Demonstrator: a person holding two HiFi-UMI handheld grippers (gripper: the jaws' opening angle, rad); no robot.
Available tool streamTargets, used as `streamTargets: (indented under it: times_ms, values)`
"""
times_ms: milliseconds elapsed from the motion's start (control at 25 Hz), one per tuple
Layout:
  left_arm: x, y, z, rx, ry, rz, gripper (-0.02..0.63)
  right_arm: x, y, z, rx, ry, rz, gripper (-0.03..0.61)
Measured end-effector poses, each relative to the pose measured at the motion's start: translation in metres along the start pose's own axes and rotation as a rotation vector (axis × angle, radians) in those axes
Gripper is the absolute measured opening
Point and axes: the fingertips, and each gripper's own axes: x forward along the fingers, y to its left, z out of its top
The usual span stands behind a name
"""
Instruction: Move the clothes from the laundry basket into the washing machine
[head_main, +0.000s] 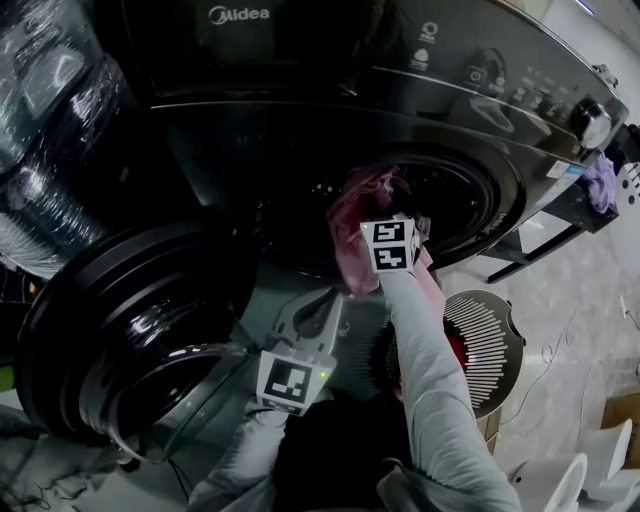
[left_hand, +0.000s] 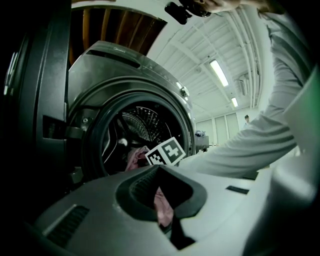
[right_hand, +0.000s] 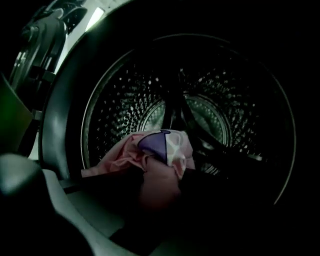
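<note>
Filling the bottom edge, nearest of all, a dark torso (head_main: 340, 450) and two grey sleeves (head_main: 430, 390), both angling up toward the washer (head_main: 300, 60). Standing wide open at far left, the round door (head_main: 130, 330). Holding the left gripper (left_hand: 165, 200) just right of that door, low, below the drum (right_hand: 210, 100) mouth and aiming about level at it; jaws standing almost together, pinching a narrow strip of pink cloth (left_hand: 162, 210) in the slot between them. Holding the right gripper (right_hand: 160, 192) higher and further right, right at the mouth, cube (head_main: 390, 245) facing up; jaws only narrowly apart, clamping a bunch of pink cloth, the pads themselves sinking into shadow. Bunching ahead of that grip, pink folds with a purple patch (right_hand: 152, 142), draping across the lower lip of the opening, part of them showing against the perforated drum wall. Failing to show, in any view, whether both grippers are sharing one garment. Sitting on the floor (head_main: 580, 300) right of the outstretched arm, a white slatted basket (head_main: 495, 350), a red item (head_main: 456, 350) lying inside. Lying at far right, on a dark rack (head_main: 560, 215) beside the washer, a purple rag (head_main: 600, 180).
</note>
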Motion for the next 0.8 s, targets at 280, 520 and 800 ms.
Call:
streamTargets:
  times_ms: [280,520,800]
  values:
    - [-0.005,-0.003,0.003,-0.001,-0.013,-0.004,0.020,-0.004,0.007,0.000,0.055,0.050,0.084,0.284]
    - [-0.008,-0.007,0.011,-0.007,-0.033,-0.014,0.020,-0.035,0.009,0.018,0.036,-0.010,0.084,0.291]
    - [-0.012,-0.010,0.016,0.011,-0.031,-0.026,0.020,-0.116,0.002,0.014,0.030,0.038,0.150,0.291]
